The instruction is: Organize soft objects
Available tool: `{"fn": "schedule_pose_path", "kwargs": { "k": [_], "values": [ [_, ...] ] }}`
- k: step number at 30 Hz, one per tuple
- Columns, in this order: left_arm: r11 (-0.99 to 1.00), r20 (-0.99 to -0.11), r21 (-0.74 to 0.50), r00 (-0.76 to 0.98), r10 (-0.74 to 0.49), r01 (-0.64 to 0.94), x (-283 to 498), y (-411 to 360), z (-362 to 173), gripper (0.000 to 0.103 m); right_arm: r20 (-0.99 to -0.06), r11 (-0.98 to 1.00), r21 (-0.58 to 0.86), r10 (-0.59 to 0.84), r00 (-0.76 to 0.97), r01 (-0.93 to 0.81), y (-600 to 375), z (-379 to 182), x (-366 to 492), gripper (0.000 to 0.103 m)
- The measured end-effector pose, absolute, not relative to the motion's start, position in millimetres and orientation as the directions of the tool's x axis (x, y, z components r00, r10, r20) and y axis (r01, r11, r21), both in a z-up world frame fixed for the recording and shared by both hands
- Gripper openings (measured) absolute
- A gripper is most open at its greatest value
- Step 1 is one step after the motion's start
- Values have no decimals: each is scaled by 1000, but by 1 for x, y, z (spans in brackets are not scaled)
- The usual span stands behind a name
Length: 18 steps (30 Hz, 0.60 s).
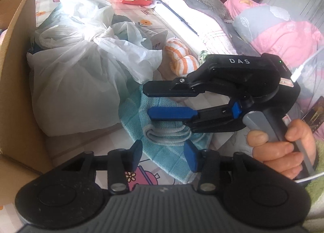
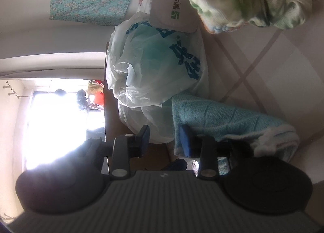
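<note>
Both grippers meet over a teal towel (image 1: 139, 111) with a grey roll (image 1: 168, 134) on it. Right gripper (image 1: 160, 101) fingers apart, empty; left gripper (image 1: 163, 155) likewise (nothing held). Next, probably, closing on the roll.

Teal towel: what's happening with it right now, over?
Left gripper and right gripper open, empty. Teal towel flat under right gripper, grey sock on top. White bag alongside.

The brown cardboard box (image 1: 14, 70) was cut off at the left edge; the tied white plastic bag (image 1: 77, 83) hid its contents.
</note>
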State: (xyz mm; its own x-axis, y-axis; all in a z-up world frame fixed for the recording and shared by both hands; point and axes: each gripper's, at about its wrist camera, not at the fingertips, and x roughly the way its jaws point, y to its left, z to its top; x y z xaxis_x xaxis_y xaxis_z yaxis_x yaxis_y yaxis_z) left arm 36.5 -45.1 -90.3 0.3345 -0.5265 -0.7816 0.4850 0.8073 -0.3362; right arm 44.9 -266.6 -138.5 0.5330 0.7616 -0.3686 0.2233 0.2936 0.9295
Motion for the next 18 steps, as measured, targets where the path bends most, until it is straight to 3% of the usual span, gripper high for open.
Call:
{"fn": "schedule_pose_path", "kwargs": {
  "k": [7,12,14,18],
  "values": [
    [872,-830,-245,373,-414,423,54,-54,-99,41,-362,317,932,764,534,178,-268,-122,42,50],
    [881,-841,-242,365,-400,407,61,-57,-106,41,-384,407,909,728,568,94,-286,-92,29,53],
    [881,-841,-238,367,-398,410,61,-58,-107,41,-426,487,871,680,596,68,-294,-79,27,53],
    [880,-839,-246,366,-403,405,59,-56,-106,41,-604,706,702,518,606,96,-303,-70,26,53]
  ]
}}
